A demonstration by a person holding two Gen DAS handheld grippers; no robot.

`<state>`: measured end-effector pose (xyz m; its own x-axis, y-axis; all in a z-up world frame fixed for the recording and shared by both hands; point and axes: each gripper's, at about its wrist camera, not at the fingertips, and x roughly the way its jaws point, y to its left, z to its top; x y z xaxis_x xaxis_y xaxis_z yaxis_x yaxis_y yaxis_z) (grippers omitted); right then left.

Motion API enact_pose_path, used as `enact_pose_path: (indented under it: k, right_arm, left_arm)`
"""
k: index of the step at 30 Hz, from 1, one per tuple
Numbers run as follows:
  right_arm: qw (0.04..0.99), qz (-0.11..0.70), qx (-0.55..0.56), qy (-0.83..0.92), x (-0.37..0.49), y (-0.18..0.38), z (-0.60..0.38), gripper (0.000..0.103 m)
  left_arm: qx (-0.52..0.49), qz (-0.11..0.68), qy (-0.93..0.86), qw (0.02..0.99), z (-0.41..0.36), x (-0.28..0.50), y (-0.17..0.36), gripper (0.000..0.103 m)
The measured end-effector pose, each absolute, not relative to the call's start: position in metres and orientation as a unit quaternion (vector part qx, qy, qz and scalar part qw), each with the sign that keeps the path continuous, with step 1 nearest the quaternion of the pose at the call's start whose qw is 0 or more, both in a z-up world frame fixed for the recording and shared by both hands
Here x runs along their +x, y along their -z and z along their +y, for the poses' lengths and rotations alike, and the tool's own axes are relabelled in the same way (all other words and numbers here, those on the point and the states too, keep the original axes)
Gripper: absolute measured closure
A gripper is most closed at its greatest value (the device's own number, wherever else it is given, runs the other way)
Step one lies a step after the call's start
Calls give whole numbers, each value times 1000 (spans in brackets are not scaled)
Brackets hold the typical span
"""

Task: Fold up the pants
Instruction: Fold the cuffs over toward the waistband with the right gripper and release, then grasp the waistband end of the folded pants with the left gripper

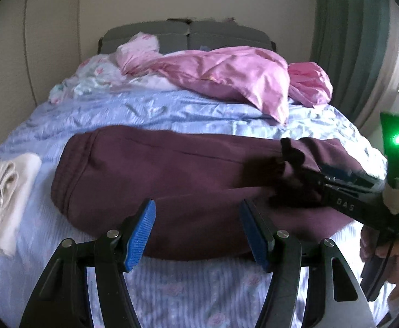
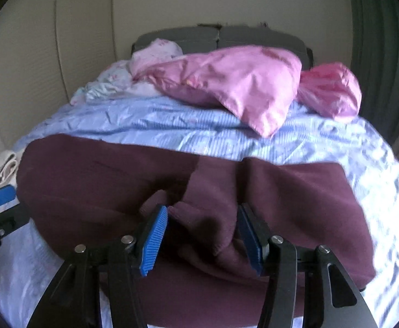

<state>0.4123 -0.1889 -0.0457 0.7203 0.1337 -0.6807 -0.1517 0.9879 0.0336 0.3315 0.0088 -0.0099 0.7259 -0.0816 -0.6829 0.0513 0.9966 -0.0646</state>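
Two grippers: left gripper (image 1: pixel 196 232) open, empty, lower centre; right gripper (image 2: pixel 202 235) half-open astride a fold of one maroon pants (image 2: pixel 295 191); grip indeterminate.

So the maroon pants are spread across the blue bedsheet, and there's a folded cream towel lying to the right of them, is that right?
Not quite. The folded cream towel lies to the left of the maroon pants, not the right; the left wrist view shows it. The pants are indeed spread across the blue bedsheet.

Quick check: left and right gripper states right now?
Left gripper: open, empty, above the pants.
Right gripper: open, straddling a raised pants fold, pads not pressing.
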Motion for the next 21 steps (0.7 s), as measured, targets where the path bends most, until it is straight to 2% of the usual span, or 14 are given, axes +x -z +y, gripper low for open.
enact_pose_path:
  k: [2,6,13,14,16,17,18,21]
  right_arm:
    - [919,386,2,-83,416,56,-189,66]
    - [916,394,-14,-75,413,67,-182,82]
    - [917,383,-77,-83,400,68,-159,84]
    - [914,390,-75,-84,401,71,-160,81]
    - [910,400,-67,-91,399,74,-160,70]
    - [908,400,-63,-102,397,72,-158,49]
    - [906,402,-55,-121,395,68,-154,32]
    - [910,388,-36,-143,386,48,-142,32]
  left_arm:
    - [-26,372,31,927,15,330,12,40]
    - [-24,373,16,927,22,326,15,40]
    - [-42,381,-19,924,45,325,23,38]
    - [-42,381,-27,923,52,324,25,36]
    - [-48,376,-41,924,66,321,26,25]
    - [-56,368,-49,927,78,318,25,22]
    - [-66,360,-57,929,90,315,25,17]
    - [-121,341,-86,928,134,305,25,16]
